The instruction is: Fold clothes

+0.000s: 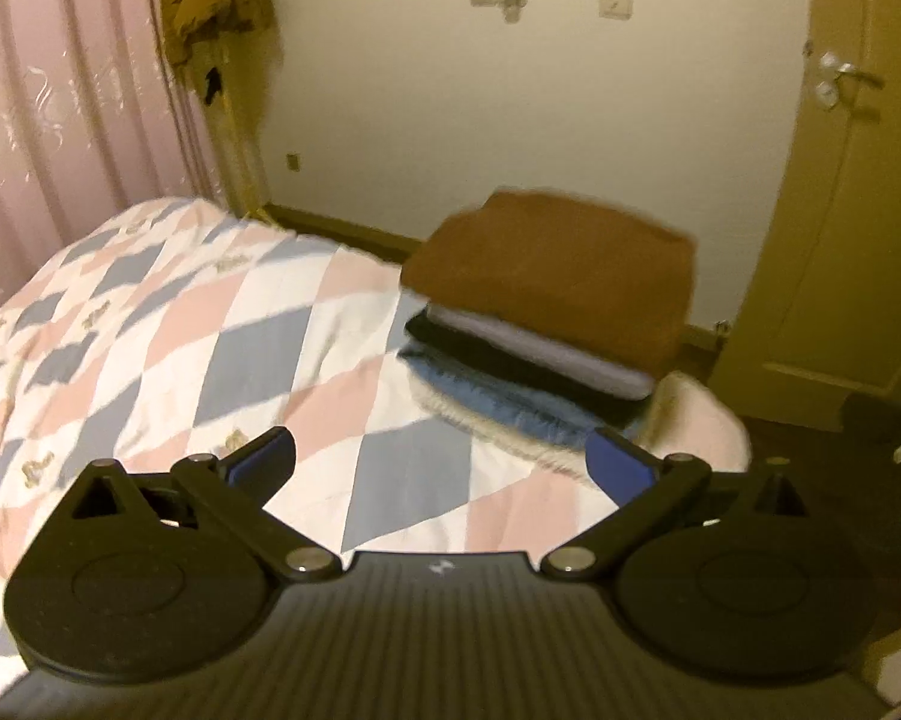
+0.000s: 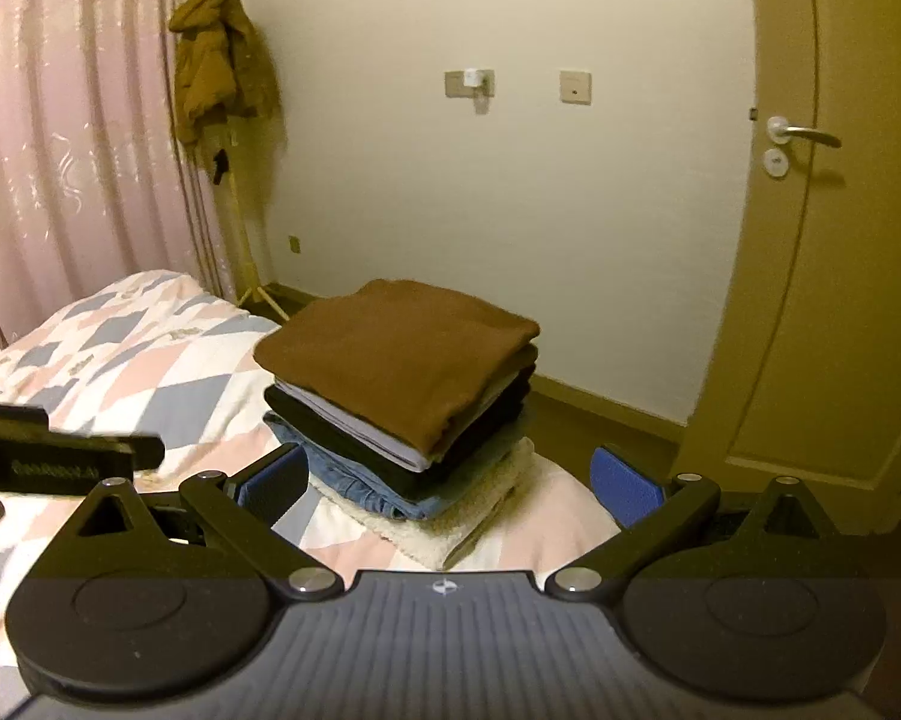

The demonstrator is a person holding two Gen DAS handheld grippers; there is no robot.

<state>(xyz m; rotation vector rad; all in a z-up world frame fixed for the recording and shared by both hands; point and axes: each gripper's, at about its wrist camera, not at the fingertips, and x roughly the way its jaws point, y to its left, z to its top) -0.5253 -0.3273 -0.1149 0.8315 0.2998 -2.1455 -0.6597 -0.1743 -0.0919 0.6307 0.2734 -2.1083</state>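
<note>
A stack of folded clothes (image 2: 402,396) is seen ahead of the right gripper (image 2: 450,480), topped by a brown garment (image 2: 390,354) and resting at the bed (image 2: 150,348) corner. Ahead and to the right of the left gripper (image 1: 444,468) the same stack is seen. Both grippers are held wide apart, with nothing clasped. No unfolded garment is shown on the quilt, so the folding is judged largely finished.

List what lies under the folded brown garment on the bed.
Under the brown garment lie a pale grey piece, a black one, blue denim and a cream fleecy layer on the bed. Only their edges show; the rest is covered.
</note>
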